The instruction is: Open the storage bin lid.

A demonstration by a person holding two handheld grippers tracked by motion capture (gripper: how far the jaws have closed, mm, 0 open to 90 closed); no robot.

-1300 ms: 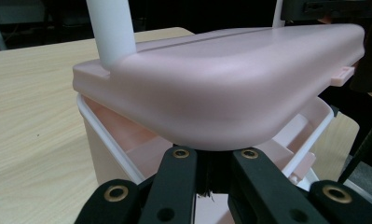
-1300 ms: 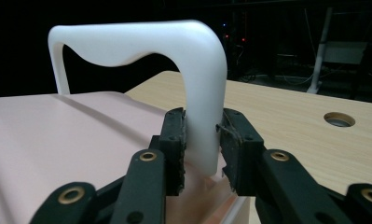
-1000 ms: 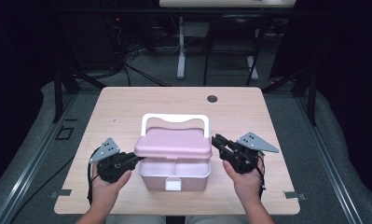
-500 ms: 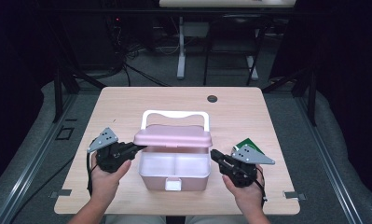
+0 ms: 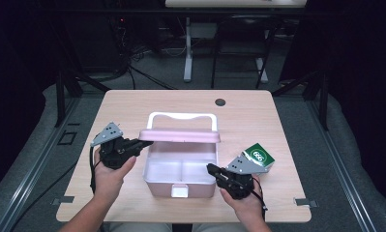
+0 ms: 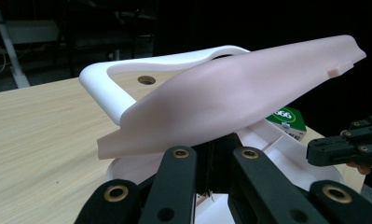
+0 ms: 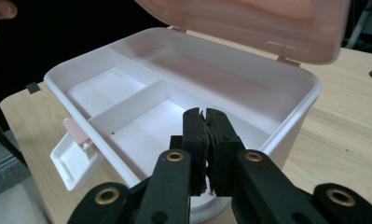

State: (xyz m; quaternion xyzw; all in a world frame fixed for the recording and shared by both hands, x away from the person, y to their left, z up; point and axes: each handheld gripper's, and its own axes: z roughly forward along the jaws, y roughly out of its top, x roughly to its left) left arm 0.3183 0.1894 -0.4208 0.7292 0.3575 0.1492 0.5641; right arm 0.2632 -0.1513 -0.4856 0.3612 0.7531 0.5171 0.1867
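- While my left gripper is clamped on the 9 o'clock end of the pink lid, the high view shows that lid raised over the box, which sits mid-table toward my edge.
- My right gripper has its jaws pressed together on nothing; they have just been closing. It sits at the box's 3 o'clock wall, tips just at the rim.
- Seen from the left gripper view, the lid fans out above my jaws with its underside toward the camera, and the white handle arcs behind it at 11 o'clock. My right gripper pokes in at 3 o'clock.
- The right gripper view gives what the others hide: the box's inside, white, split by dividers into several compartments, and a small pink-hinged latch hanging open at 8 o'clock on the front wall. The lid hangs over the far rim at 12 o'clock.
- From above, a green carton lies on the table at 3 o'clock from the box, just beyond my right gripper's grey plate. The left gripper view catches its corner past the lid.
- A dark round hole sits in the tabletop at 1 o'clock from the box.
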